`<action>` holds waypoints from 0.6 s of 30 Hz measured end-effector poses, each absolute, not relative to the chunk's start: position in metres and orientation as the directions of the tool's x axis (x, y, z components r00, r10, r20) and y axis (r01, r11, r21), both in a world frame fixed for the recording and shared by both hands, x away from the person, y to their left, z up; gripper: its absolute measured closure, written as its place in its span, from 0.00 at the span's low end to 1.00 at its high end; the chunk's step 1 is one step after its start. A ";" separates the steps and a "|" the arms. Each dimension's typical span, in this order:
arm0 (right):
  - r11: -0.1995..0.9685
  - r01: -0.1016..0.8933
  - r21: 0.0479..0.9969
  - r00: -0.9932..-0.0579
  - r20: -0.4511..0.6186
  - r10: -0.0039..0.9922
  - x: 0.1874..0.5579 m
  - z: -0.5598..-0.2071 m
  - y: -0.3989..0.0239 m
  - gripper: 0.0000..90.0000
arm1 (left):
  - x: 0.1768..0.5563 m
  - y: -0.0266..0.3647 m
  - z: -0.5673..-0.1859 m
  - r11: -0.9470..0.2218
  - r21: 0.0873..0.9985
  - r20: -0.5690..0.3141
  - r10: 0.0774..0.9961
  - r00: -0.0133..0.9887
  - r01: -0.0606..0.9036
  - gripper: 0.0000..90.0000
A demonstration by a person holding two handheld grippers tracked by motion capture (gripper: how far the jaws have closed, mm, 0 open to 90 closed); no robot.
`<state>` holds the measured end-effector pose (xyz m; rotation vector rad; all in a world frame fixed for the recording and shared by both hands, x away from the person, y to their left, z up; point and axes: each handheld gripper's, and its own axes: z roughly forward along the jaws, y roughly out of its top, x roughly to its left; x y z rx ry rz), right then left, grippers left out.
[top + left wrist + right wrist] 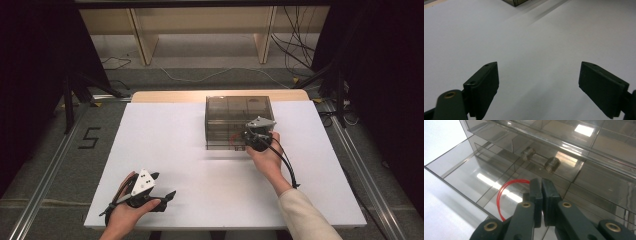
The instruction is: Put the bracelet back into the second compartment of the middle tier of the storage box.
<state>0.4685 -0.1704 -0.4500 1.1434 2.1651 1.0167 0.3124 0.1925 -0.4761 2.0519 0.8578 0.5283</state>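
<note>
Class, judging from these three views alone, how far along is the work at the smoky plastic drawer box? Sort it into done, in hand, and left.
Done: nothing clearly; the drawer box looks closed. In hand: the right gripper is at the box front, jaws together beside a red loop, just below the drawer handle; whether it pinches the loop is unclear. Left: probably opening a drawer. The left gripper rests open on the white table.

My left hand's black two-jaw gripper (161,189) rests near the table's near-left corner, jaws spread wide — my right hand's black gripper (541,195) reaches forward past mid-table, jaws pressed together.
</note>
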 end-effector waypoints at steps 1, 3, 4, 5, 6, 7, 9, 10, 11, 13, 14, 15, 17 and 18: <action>0.376 0.484 0.791 -0.533 -0.075 0.843 0.468 -0.450 -0.170 0.97 | 0.312 0.192 -0.476 -0.423 0.821 0.061 0.732 0.678 0.383 0.18; 0.379 0.485 0.788 -0.535 -0.076 0.842 0.468 -0.450 -0.170 0.97 | 0.312 0.192 -0.476 -0.424 0.821 0.062 0.731 0.679 0.382 0.18; 0.380 0.485 0.788 -0.535 -0.077 0.841 0.468 -0.450 -0.170 0.97 | 0.312 0.192 -0.476 -0.424 0.821 0.062 0.731 0.679 0.382 0.18; 0.379 0.486 0.787 -0.534 -0.075 0.842 0.468 -0.450 -0.170 0.97 | 0.312 0.192 -0.476 -0.424 0.821 0.061 0.731 0.679 0.382 0.18; 0.378 0.491 0.785 -0.533 -0.072 0.843 0.468 -0.450 -0.170 0.97 | 0.312 0.192 -0.476 -0.424 0.821 0.062 0.732 0.679 0.382 0.18; 0.383 0.489 0.784 -0.537 -0.075 0.840 0.468 -0.451 -0.170 0.97 | 0.312 0.192 -0.476 -0.424 0.821 0.062 0.732 0.679 0.382 0.18; 0.383 0.491 0.782 -0.538 -0.074 0.840 0.468 -0.451 -0.169 0.97 | 0.312 0.192 -0.476 -0.424 0.821 0.061 0.732 0.679 0.383 0.18; 0.385 0.492 0.781 -0.539 -0.074 0.839 0.468 -0.451 -0.169 0.97 | 0.312 0.192 -0.476 -0.424 0.821 0.061 0.731 0.679 0.383 0.18; 0.390 0.493 0.778 -0.542 -0.076 0.837 0.468 -0.452 -0.169 0.97 | 0.312 0.192 -0.476 -0.424 0.821 0.061 0.731 0.679 0.383 0.18; 0.394 0.496 0.774 -0.543 -0.077 0.836 0.468 -0.452 -0.169 0.97 | 0.312 0.192 -0.476 -0.424 0.821 0.061 0.731 0.679 0.383 0.18; 0.395 0.495 0.773 -0.545 -0.078 0.835 0.468 -0.452 -0.169 0.97 | 0.312 0.192 -0.476 -0.424 0.821 0.061 0.731 0.679 0.383 0.18; 0.395 0.495 0.773 -0.545 -0.078 0.835 0.468 -0.452 -0.169 0.97 | 0.312 0.192 -0.476 -0.424 0.821 0.060 0.731 0.679 0.383 0.18; 0.398 0.494 0.773 -0.548 -0.078 0.833 0.468 -0.452 -0.169 0.97 | 0.312 0.192 -0.476 -0.423 0.821 0.060 0.732 0.679 0.383 0.18; 0.398 0.496 0.772 -0.549 -0.077 0.832 0.468 -0.451 -0.169 0.97 | 0.312 0.192 -0.476 -0.423 0.821 0.060 0.732 0.679 0.383 0.18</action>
